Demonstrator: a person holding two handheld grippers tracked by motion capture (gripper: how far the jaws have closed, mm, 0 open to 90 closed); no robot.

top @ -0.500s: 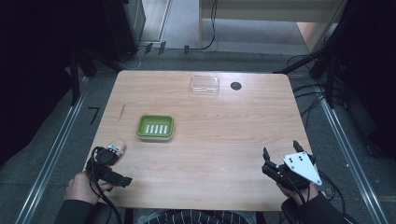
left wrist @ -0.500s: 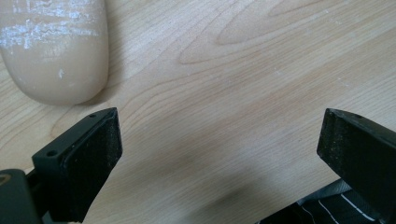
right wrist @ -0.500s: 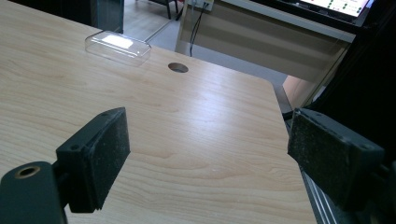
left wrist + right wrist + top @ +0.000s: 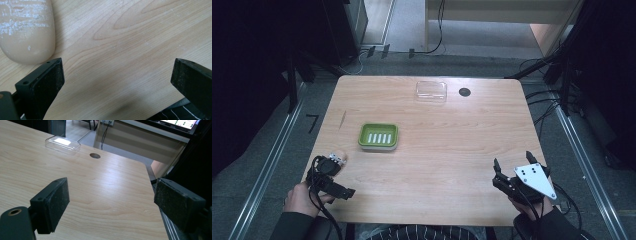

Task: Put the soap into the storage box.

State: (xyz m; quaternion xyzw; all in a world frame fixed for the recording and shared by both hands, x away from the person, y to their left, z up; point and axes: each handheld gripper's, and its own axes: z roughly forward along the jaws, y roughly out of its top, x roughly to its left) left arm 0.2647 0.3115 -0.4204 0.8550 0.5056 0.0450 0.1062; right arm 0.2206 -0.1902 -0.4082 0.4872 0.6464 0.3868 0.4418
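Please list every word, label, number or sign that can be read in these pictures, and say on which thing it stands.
There is no readable text.
The monitor in the right gripper view shows small coloured marks, too small to read.
The soap bar has scuffed white streaks, no letters.
The green dish, the clear lid and the table bear no print.

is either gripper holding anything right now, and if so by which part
Nothing is held. The left gripper has open jaws over bare table, with a beige soap bar just beside one jaw. The right gripper is open too.
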